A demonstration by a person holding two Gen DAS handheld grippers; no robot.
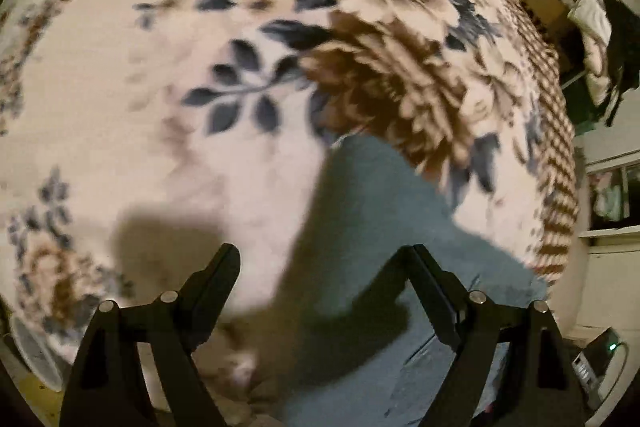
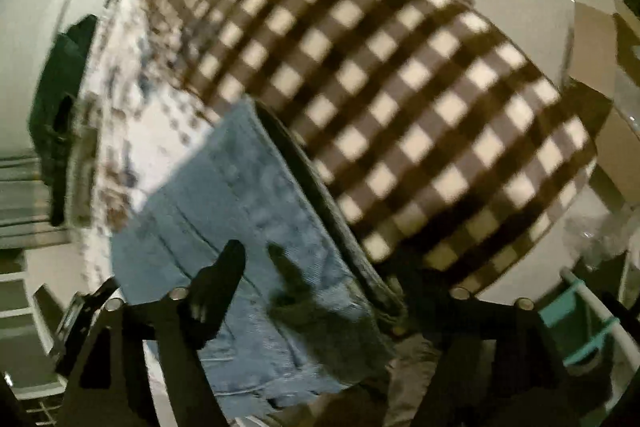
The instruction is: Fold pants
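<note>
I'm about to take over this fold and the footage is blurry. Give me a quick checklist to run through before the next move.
1. Left gripper open and empty: ok, fingers apart, nothing between them.
2. Jeans within the left gripper's reach: ok, denim lies under its right finger.
3. Right gripper holding the jeans: cannot tell, its right finger is hidden by denim.
4. Jeans on the bed: ok, on the floral blanket.
5. Fold edges aligned: cannot tell, motion blur.
</note>
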